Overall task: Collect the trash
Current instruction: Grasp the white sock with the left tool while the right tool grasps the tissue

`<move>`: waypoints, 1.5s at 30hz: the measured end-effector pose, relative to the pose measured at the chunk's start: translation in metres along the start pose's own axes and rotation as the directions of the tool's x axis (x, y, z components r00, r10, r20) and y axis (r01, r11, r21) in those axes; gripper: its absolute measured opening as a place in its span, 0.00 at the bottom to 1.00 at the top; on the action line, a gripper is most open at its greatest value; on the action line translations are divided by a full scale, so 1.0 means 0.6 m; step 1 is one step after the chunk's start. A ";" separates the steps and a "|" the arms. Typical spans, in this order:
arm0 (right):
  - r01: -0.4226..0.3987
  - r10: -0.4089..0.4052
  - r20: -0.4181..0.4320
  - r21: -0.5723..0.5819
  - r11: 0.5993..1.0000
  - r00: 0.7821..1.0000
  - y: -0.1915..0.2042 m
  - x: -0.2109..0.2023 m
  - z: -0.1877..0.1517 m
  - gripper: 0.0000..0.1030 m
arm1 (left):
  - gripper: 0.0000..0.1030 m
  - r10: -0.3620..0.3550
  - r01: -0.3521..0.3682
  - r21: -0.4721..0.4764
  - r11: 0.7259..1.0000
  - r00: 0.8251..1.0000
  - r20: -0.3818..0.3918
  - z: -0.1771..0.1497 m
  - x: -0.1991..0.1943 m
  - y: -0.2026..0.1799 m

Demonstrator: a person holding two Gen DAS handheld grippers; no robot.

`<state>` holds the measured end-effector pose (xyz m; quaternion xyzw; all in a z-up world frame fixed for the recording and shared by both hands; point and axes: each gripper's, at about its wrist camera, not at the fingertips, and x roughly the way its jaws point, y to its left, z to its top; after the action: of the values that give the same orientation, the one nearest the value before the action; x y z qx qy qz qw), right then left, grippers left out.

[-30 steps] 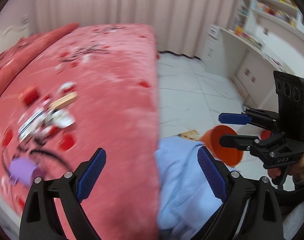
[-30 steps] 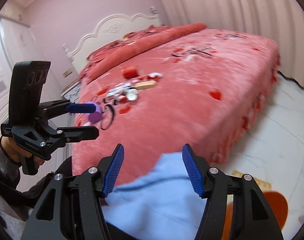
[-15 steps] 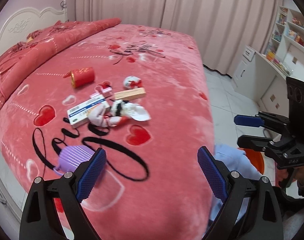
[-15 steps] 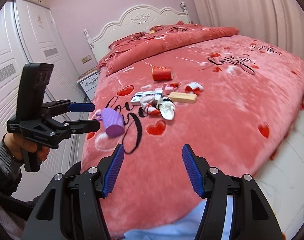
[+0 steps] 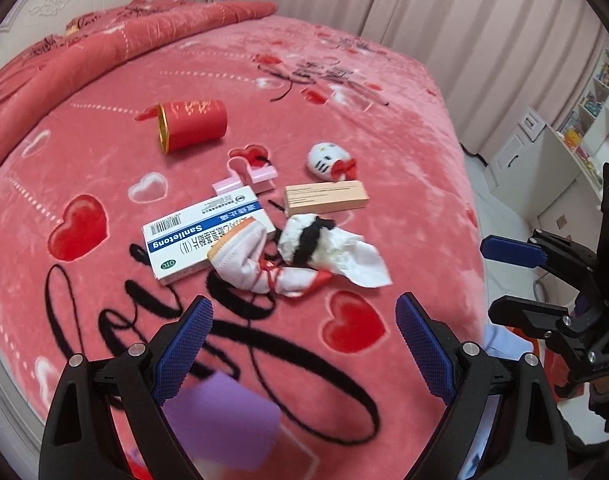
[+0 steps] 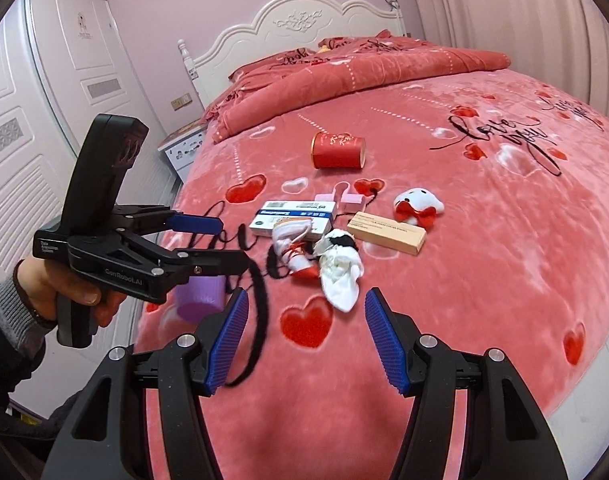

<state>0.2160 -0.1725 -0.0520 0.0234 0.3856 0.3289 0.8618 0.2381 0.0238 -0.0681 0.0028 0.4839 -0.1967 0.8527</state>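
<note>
Litter lies mid-bed on the pink bedspread [image 5: 404,128]: a white-and-blue medicine box [image 5: 196,236], a tan carton [image 5: 324,197], crumpled white tissue with a black band [image 5: 328,248], a white-and-red sock [image 5: 256,264], a red paper cup on its side [image 5: 194,124], a pink clip [image 5: 248,178] and a small cat plush [image 5: 330,160]. A purple cup [image 6: 198,298] lies near the bed edge. My left gripper [image 5: 302,354] is open and empty above the purple cup [image 5: 220,420]. My right gripper [image 6: 304,342] is open and empty, short of the tissue [image 6: 340,272].
A white headboard [image 6: 296,28], folded quilt [image 6: 344,68] and nightstand [image 6: 182,148] stand at the bed's far end. White wardrobe doors [image 6: 44,92] are on the left. A white desk and shelves [image 5: 576,152] stand past the bed's right side.
Both grippers have swung from the floor and the bed's side up over the bed and moved closer to the litter. The purple cup now sits under the left gripper. Both stay open.
</note>
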 end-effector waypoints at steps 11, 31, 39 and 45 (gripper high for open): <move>-0.026 0.027 -0.070 0.014 1.000 0.997 -0.051 0.130 0.030 0.53 | 0.76 0.010 -0.016 -0.054 0.998 0.995 -0.095 0.020 0.066 0.048; -0.130 0.135 -0.140 0.043 0.991 0.981 -0.073 0.243 0.031 0.29 | 0.58 -0.007 -0.008 -0.087 0.996 0.984 -0.178 0.035 0.136 0.078; -0.125 0.127 -0.106 0.026 0.992 0.986 -0.066 0.228 0.029 0.20 | 0.33 -0.024 0.014 -0.065 0.998 0.988 -0.154 0.034 0.131 0.072; -0.107 0.109 -0.078 0.034 0.994 0.991 -0.067 0.181 0.023 0.20 | 0.25 -0.033 0.026 -0.049 0.998 0.990 -0.134 0.031 0.105 0.053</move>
<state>0.3005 -0.1377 -0.1245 0.0440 0.4228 0.3699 0.8261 0.2932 0.0286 -0.1163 -0.0112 0.5447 -0.1973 0.8150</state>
